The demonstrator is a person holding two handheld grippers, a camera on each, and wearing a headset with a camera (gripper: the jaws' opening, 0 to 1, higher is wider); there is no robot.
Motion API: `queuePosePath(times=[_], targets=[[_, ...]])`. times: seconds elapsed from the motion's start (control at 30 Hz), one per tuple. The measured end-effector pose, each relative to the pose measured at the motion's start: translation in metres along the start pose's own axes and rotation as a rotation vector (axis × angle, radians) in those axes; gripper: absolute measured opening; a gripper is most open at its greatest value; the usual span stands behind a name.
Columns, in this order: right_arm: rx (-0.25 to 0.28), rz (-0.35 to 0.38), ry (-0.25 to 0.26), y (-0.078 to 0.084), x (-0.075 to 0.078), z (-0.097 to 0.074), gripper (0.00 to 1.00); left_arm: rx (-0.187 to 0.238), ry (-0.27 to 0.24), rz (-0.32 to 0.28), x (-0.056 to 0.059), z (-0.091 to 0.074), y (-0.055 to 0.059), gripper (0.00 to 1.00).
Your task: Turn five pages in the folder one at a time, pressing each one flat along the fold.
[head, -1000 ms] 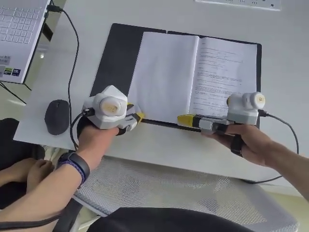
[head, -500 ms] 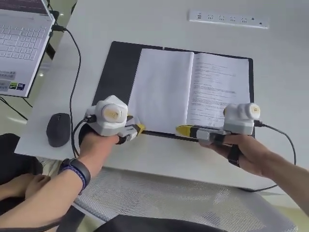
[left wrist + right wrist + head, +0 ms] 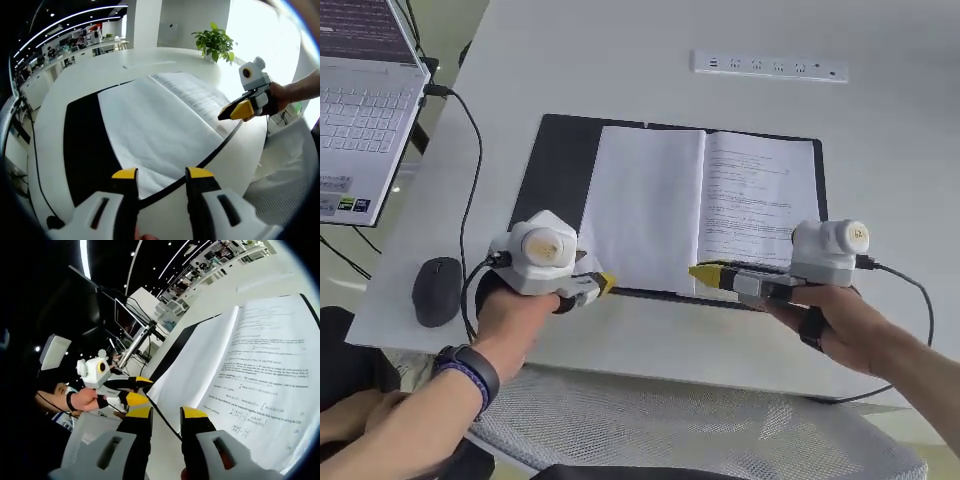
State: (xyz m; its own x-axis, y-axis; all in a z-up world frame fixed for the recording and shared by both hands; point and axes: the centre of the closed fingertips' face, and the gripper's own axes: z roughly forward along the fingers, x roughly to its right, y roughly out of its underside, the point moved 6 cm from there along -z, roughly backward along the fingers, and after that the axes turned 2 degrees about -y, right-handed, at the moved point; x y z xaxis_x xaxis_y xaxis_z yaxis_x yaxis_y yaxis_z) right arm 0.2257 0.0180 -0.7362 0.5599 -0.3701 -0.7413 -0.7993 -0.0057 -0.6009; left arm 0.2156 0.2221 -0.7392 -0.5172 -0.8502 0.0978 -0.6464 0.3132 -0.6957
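The left gripper (image 3: 604, 284) and right gripper (image 3: 704, 272) are still being held, jaws parted and empty, at the near edge of the open folder (image 3: 556, 170) on the table (image 3: 900, 150), so seemingly no page is being turned yet.

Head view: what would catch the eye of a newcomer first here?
The open black folder lies in the centre, its left page blank and its right page printed. The left tool and right tool are poised at its near edge, both open and holding nothing. A laptop sits at far left.
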Motion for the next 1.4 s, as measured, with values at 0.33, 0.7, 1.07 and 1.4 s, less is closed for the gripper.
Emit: queuePosePath(times=[0.33,0.7,1.07,1.4], targets=[[0.056,-0.066,0.072,-0.018,-0.001,-0.025,0.27,0.041,-0.003,0.025,0.002,-0.012,-0.017,0.39],[0.076,-0.201,0.197,-0.04,0.001,-0.071,0.34,0.09,0.002,0.062,0.005,-0.028,-0.037,0.44],[0.044,-0.362,0.334,-0.037,-0.006,-0.122,0.54,0.11,0.011,0.106,0.005,-0.042,-0.042,0.51],[0.021,-0.415,0.419,-0.02,-0.014,-0.146,0.63,0.14,0.019,0.134,0.008,-0.056,-0.046,0.59]])
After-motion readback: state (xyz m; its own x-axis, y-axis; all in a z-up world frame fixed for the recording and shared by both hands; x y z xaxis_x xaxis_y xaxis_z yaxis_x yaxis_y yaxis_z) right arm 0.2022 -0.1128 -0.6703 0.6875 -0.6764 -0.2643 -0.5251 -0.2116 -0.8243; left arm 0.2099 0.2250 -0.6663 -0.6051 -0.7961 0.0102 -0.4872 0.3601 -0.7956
